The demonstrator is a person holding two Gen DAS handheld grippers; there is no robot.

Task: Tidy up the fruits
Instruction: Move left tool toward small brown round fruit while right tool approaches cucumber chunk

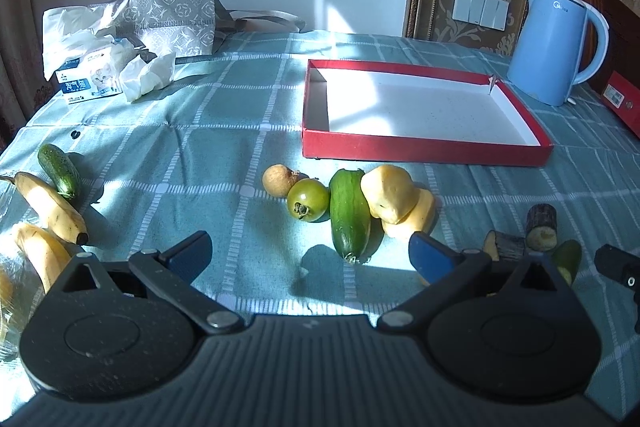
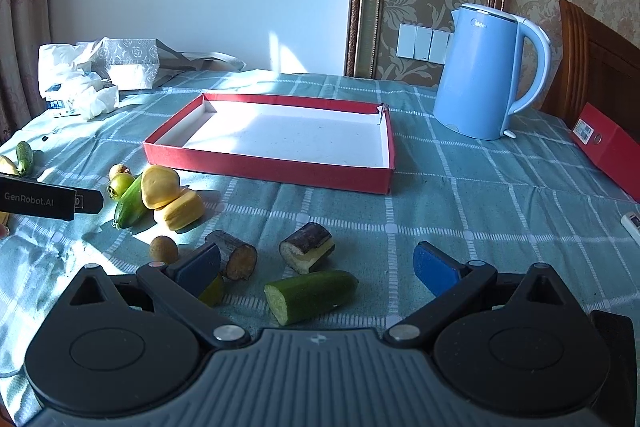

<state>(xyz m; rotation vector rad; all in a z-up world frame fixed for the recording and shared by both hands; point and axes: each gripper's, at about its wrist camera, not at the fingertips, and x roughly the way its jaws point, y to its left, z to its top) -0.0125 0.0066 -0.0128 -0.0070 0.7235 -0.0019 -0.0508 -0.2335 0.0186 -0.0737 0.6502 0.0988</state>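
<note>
My left gripper (image 1: 310,253) is open just short of a whole cucumber (image 1: 350,213); a green persimmon (image 1: 308,199), a small brown fruit (image 1: 277,180) and yellow fruit pieces (image 1: 394,201) lie around it. Two bananas (image 1: 52,205) and a small cucumber (image 1: 59,171) lie at the left. The red tray (image 1: 424,147) with a white floor lies beyond, with nothing in it. My right gripper (image 2: 316,267) is open over a cut cucumber half (image 2: 310,295), with two sugarcane chunks (image 2: 308,247) and a brown fruit (image 2: 163,249) close by.
A blue kettle (image 2: 482,75) stands at the back right beside a red box (image 2: 610,147) and a wooden chair. Tissue packs and a patterned bag (image 1: 160,23) crowd the back left. The checked teal cloth (image 1: 200,147) covers the table.
</note>
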